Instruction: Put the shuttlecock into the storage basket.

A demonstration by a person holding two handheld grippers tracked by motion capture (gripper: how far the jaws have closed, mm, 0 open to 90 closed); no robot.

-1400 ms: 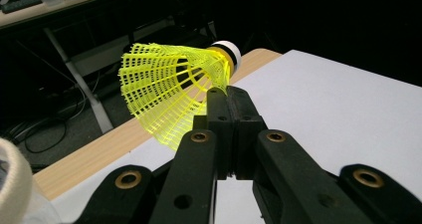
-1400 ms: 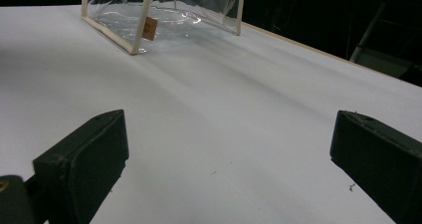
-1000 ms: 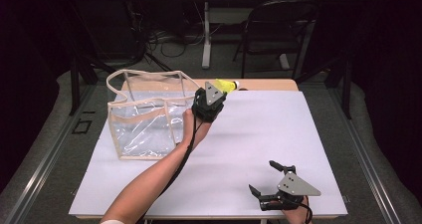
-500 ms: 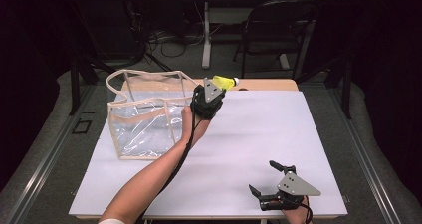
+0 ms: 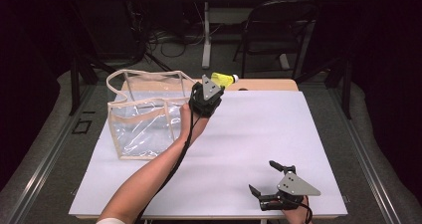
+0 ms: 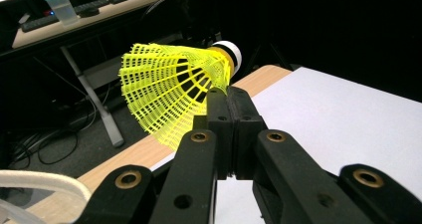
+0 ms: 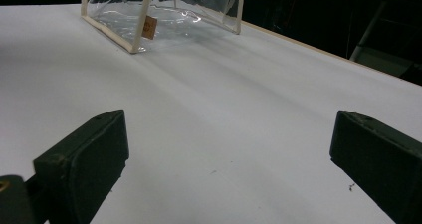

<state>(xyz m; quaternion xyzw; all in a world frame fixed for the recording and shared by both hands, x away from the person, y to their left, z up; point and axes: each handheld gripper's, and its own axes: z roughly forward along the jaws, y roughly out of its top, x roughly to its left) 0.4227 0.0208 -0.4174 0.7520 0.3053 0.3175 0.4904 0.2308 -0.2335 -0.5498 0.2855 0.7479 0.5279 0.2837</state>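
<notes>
The bench (image 5: 259,149) is a wooden top covered almost wholly by a white sheet (image 5: 239,184) — a strip of bare wood shows along its far edge, toward twelve o'clock. One thing stands directly on the sheet: a clear plastic bag (image 5: 144,119) with cream trim, open at the top and upright, at about ten o'clock. In the right gripper view the bag's (image 7: 164,15) base lies flat on the sheet (image 7: 224,109), a small tan tag on its near edge.
</notes>
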